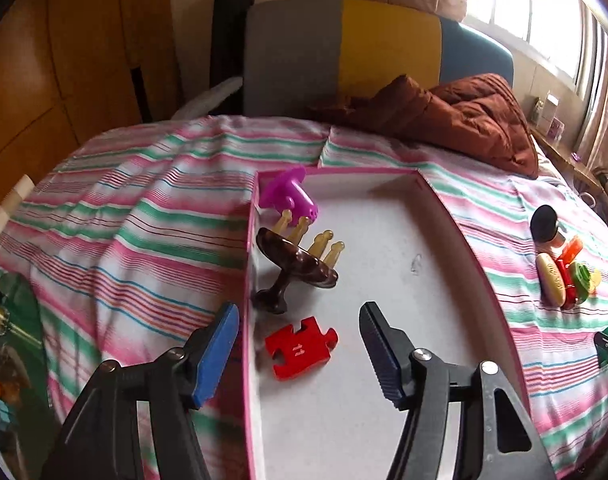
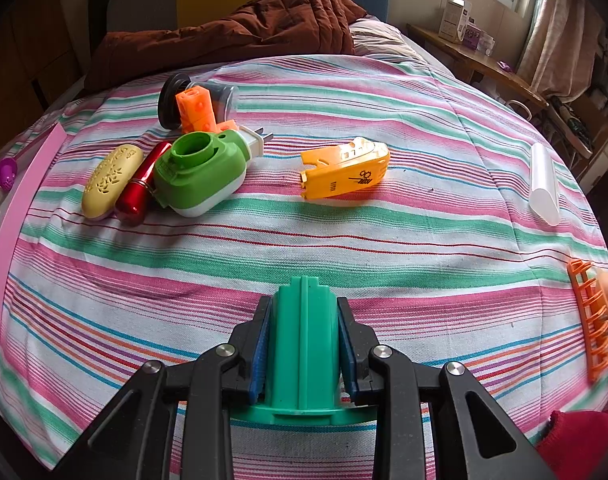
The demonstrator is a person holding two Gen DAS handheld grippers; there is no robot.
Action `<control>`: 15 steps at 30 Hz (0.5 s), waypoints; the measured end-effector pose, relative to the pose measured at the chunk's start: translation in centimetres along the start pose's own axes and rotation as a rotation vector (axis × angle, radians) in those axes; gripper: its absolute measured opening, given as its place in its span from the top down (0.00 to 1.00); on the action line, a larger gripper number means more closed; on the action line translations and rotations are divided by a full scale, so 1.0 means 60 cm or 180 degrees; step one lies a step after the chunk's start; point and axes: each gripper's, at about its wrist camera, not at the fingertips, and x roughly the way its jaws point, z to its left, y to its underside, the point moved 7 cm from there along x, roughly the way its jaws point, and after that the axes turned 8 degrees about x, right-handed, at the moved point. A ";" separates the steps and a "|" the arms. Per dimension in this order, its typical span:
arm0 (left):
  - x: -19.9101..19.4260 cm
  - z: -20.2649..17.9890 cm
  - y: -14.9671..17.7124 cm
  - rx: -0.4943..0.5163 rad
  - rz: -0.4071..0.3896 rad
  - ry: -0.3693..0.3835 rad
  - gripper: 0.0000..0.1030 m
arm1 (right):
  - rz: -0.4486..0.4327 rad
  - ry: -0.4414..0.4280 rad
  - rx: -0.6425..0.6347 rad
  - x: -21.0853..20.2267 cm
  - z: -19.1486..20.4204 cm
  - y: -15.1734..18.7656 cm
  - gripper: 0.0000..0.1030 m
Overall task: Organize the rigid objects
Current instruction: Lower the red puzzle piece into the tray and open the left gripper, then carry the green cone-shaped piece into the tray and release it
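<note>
While right claw (image 2: 304, 344) grips it | green plastic piece (image 2: 304, 344): ribbed, flanged base

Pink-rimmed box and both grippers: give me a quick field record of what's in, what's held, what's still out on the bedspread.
box: pink-rimmed box, white floor
inside box: red puzzle piece; brown scalp massager; purple plastic toy
left gripper: open, empty, over the puzzle piece
right gripper: shut on green plastic piece
still out: green plug-in device; yellow shell; red tube; orange blocks
</note>
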 end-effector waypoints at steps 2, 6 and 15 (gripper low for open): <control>-0.021 0.001 0.004 0.0004 -0.0039 -0.0046 0.38 | -0.0002 0.0007 -0.0004 0.000 -0.001 -0.001 0.71; -0.055 0.005 0.019 -0.0042 -0.0059 -0.0067 0.38 | -0.0001 0.0021 -0.0008 -0.001 0.000 0.000 0.71; -0.092 0.015 0.042 -0.0089 -0.0073 0.0000 0.38 | 0.0067 0.0112 0.0077 -0.004 0.005 0.001 0.71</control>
